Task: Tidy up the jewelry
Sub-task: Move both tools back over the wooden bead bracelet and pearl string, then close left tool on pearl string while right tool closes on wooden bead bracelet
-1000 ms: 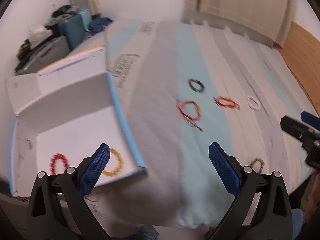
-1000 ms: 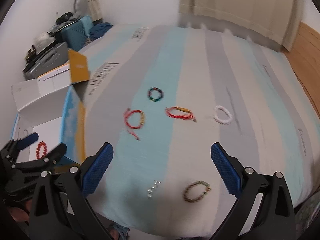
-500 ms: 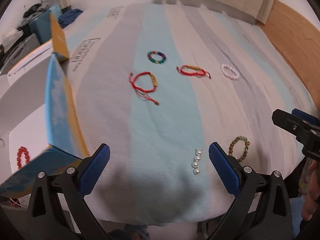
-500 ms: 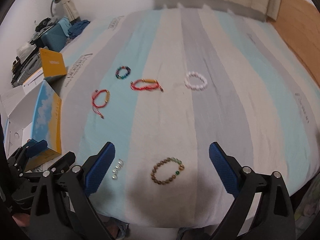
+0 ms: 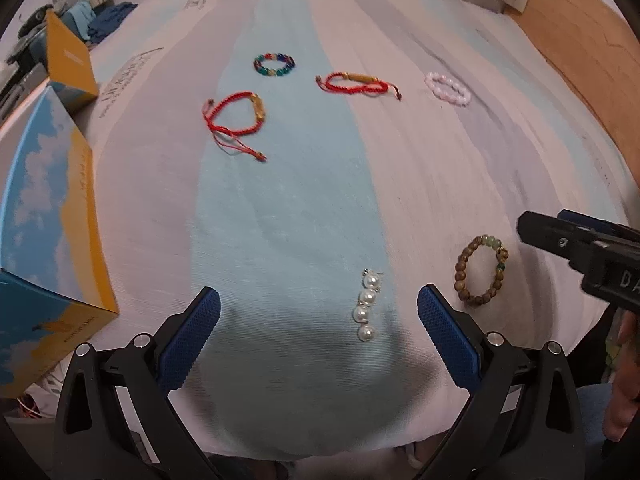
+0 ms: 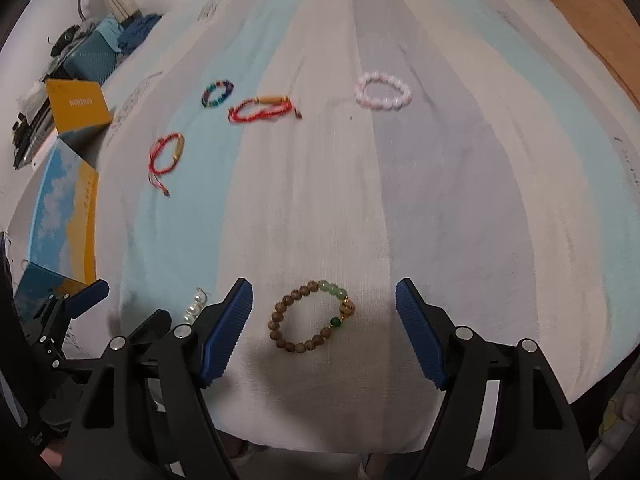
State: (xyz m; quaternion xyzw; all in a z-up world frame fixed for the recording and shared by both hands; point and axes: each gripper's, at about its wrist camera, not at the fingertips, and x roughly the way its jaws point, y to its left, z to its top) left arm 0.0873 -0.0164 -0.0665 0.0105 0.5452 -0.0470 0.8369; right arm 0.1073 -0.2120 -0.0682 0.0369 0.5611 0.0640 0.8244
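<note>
Several pieces of jewelry lie on a striped bed cover. My left gripper is open just above the cover. A short pearl string lies between its fingers, nearer the right one and untouched. My right gripper hangs over a brown bead bracelet with green beads. Its jaws are closing, with the pads still apart from the beads. Farther back lie a multicoloured bead bracelet, two red cord bracelets and a pale pink bead bracelet.
A blue and orange box stands at the bed's left edge, with a smaller orange box behind it. Cluttered bags sit at the far left. Wooden flooring runs along the right. The bed's near edge lies just below both grippers.
Both grippers have sunk toward the bed's near edge and swung right, away from the open box. The pearl string and brown bracelet now lie between the fingers. The right jaws have narrowed.
</note>
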